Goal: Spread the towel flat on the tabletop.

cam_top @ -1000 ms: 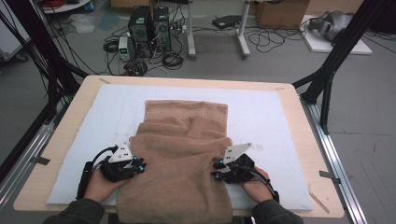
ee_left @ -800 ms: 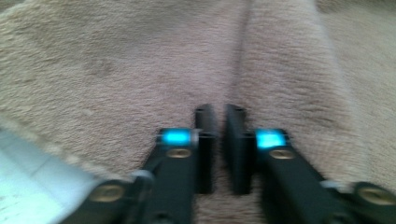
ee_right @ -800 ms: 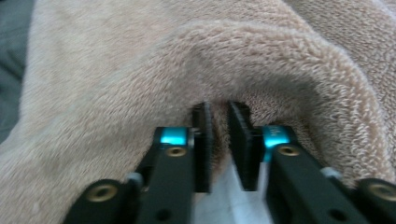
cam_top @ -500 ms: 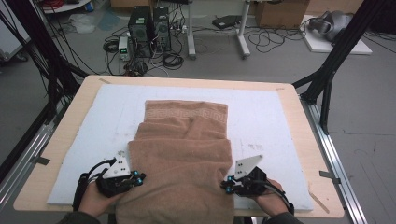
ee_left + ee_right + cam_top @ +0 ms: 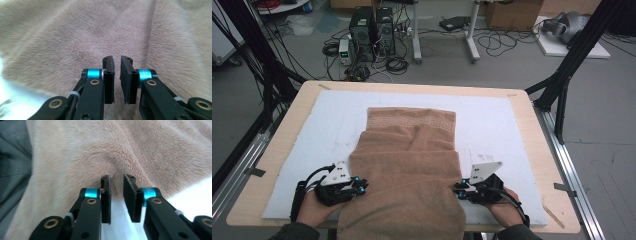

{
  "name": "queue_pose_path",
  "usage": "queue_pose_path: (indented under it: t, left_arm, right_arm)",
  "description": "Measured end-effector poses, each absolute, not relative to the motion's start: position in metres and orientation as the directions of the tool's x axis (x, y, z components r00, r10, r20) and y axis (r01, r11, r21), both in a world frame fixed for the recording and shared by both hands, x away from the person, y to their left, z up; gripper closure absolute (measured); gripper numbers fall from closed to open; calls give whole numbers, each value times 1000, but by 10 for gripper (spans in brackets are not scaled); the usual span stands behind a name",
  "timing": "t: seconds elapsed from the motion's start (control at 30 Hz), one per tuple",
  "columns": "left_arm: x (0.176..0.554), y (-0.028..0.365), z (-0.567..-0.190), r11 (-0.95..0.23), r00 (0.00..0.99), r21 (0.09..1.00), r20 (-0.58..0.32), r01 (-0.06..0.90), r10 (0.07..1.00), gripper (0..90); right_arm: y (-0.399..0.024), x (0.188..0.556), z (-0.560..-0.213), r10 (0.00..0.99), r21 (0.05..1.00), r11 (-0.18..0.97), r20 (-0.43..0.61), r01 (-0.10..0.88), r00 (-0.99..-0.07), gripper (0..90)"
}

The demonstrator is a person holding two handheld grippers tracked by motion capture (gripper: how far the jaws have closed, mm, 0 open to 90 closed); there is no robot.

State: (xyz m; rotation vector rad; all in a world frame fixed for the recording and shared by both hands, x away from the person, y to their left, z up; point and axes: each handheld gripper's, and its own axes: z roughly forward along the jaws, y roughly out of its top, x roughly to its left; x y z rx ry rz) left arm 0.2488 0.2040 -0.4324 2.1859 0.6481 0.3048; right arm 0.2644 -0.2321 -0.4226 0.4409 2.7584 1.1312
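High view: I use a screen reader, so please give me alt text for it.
A tan towel lies partly folded on a white mat, hanging over the table's near edge. The left hand-held gripper and right hand-held gripper sit at its two sides.

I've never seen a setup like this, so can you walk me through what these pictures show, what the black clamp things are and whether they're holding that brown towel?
No robot here: a person holds a hand-held clamp in each hand, the left gripper and the right gripper.

The wide picture comes from a camera above the person, looking forward and down. The two close-ups come from cameras riding on each clamp, looking along its black jaws.

On the wooden table lies a white mat, and on it a brown towel, folded back on itself and hanging over the near edge.

Each clamp sits at one side edge of the towel. In both close-ups the jaws stand slightly apart with nothing pinched between them, having just opened a little, so the towel is not held.
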Motion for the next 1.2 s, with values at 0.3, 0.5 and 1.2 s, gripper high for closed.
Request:
queue_pose_path:
  t: [0.3,0.5,1.2]
  left_arm:
    - [242,188,-445,-553,845,763,18,334,535,852]
    - [229,197,-442,-545,837,770,26,333,547,872]
    - [257,197,-446,-533,823,768,14,355,568,832]
  right_arm:
    - [-192,277,-438,278,678,704,13,213,-960,805]
    - [-201,264,-432,221,665,726,15,175,-975,858]
    - [-202,283,-438,290,682,697,14,221,-957,778]
